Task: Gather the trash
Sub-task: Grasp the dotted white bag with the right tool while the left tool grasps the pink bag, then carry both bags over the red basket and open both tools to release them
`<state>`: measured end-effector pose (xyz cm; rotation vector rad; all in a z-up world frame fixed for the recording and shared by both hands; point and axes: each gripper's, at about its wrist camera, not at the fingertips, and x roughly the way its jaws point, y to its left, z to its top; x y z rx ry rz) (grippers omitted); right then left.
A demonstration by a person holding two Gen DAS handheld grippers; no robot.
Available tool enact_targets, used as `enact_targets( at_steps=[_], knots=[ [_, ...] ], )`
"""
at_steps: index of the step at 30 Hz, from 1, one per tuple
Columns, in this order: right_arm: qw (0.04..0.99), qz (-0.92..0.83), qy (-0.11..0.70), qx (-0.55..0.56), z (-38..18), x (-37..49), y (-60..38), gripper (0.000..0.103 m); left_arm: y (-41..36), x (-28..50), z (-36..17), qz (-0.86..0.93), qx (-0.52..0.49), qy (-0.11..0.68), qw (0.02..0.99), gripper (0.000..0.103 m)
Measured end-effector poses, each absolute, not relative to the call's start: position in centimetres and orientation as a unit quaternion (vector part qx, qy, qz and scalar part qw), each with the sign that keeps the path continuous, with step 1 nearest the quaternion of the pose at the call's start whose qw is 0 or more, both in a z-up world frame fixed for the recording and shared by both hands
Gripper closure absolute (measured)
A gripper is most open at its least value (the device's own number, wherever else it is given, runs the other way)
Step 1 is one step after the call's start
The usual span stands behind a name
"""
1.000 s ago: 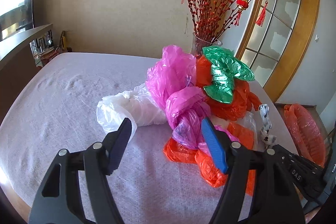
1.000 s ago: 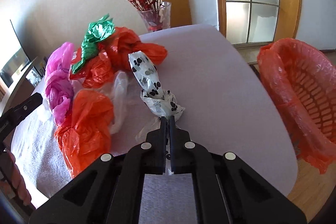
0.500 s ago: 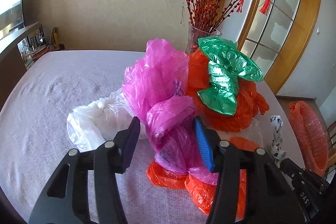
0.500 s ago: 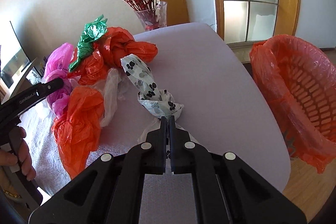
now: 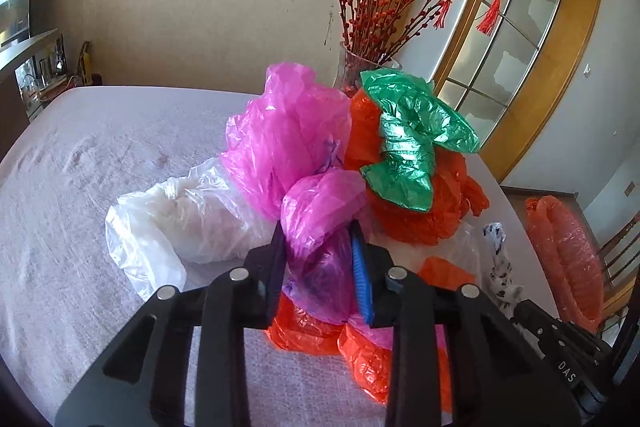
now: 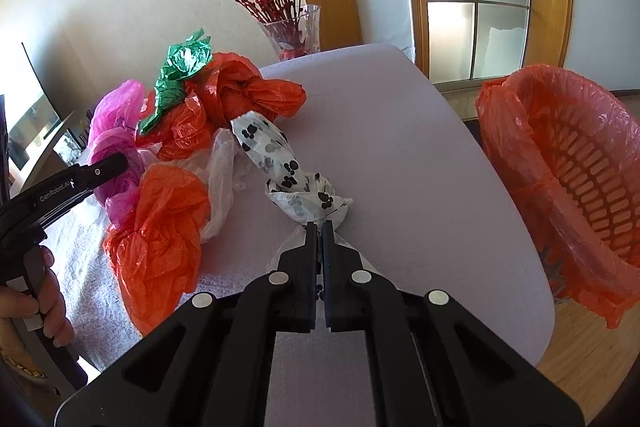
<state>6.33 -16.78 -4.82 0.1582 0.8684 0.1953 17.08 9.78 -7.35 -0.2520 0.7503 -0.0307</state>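
A pile of crumpled plastic bags lies on the table. My left gripper (image 5: 318, 239) has its jaws close around a pink bag (image 5: 316, 223), pressing it from both sides; it also shows in the right wrist view (image 6: 116, 163). Beside it lie a white bag (image 5: 180, 215), orange bags (image 5: 424, 211) and a green bag (image 5: 412, 143). My right gripper (image 6: 319, 227) is shut on the end of a white paw-print bag (image 6: 280, 163), which rests on the table. An orange-lined trash basket (image 6: 572, 163) stands right of the table.
A glass vase (image 6: 296, 31) with red berry branches stands at the table's far edge behind the pile. The grey table (image 6: 400, 147) ends at a rounded edge on the right, with wooden floor and a door beyond.
My left gripper moved forward onto the pink bag and its jaws narrowed around it. My right gripper stayed shut on the paw-print bag, shifting slightly.
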Motion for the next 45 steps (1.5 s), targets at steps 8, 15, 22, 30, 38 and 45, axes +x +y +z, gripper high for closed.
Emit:
enact_targets(
  at_steps=[8, 15, 22, 30, 38, 45],
  knots=[
    [0.907, 0.094, 0.403, 0.083, -3.7, 5.6, -17.4, 0.102, 10.2, 14.4, -5.3, -0.002, -0.114, 0.335, 0.935, 0.073],
    [0.916, 0.085, 0.379, 0.098, -2.7, 5.3, -18.5, 0.102, 9.3, 12.7, -3.1, -0.013, -0.111, 0.312, 0.944, 0.073],
    [0.925, 0.073, 0.354, 0.113, -1.3, 5.1, -20.2, 0.102, 6.4, 11.7, -1.4, -0.055, -0.09, 0.302, 0.947, 0.073],
    [0.936, 0.048, 0.325, 0.122, 0.5, 4.6, -22.8, 0.102, 0.5, 11.8, -0.7, -0.123, -0.06, 0.303, 0.943, 0.073],
    [0.945, -0.002, 0.296, 0.139, 2.1, 4.0, -27.3, 0.102, -5.2, 12.9, -1.7, -0.177, -0.043, 0.314, 0.932, 0.073],
    [0.948, -0.055, 0.271, 0.156, 3.2, 3.2, -31.9, 0.102, -10.6, 14.1, -2.6, -0.227, -0.029, 0.321, 0.919, 0.073]
  ],
)
